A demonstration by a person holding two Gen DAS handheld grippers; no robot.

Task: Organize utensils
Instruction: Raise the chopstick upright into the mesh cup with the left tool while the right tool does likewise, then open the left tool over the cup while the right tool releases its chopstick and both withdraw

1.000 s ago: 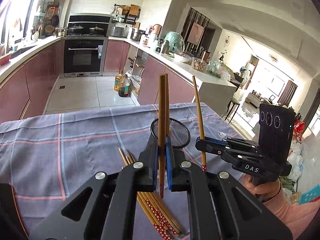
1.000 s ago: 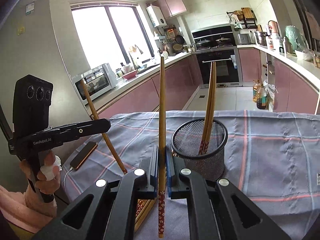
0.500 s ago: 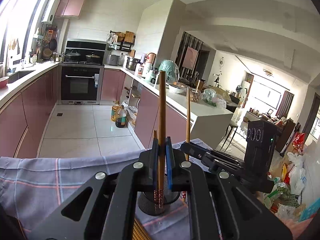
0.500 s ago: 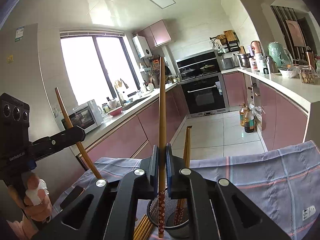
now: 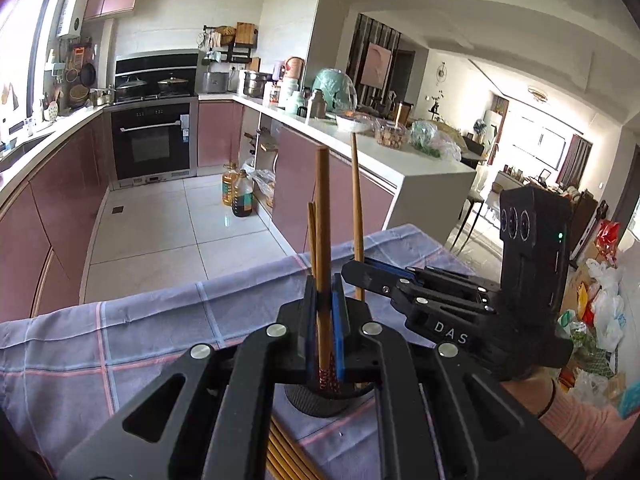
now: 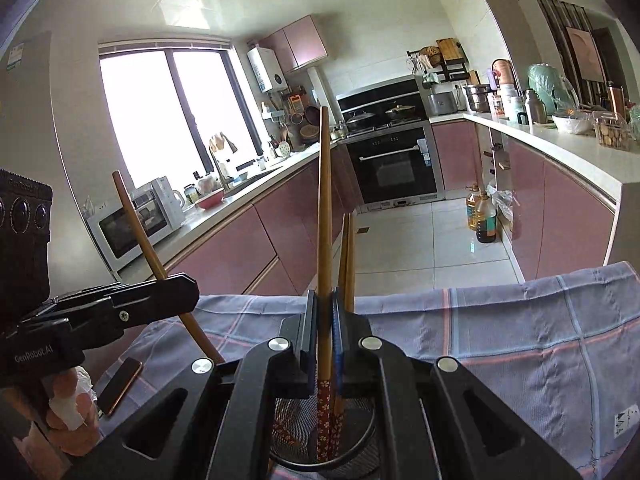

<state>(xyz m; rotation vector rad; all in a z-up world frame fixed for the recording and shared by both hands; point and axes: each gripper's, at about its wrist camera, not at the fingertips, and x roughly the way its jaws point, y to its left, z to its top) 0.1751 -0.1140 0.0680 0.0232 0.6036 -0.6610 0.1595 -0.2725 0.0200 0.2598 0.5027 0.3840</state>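
Both grippers pinch one chopstick apiece — left gripper [image 5: 323,300] and right gripper [image 6: 323,312] — upright above the mesh holder [image 6: 356,452]

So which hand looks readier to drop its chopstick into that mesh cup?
Probably the right. The right claw holds its chopstick with the patterned tip already inside the mesh cup. The left claw grips its own chopstick above the cup too, but less clearly inside it.

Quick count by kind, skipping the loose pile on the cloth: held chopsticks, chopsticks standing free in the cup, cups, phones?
Held chopsticks: 2, one in left gripper, one in right gripper
Free chopsticks in cup: 2
Mesh cup: 1
Phone: 1
Total: 6
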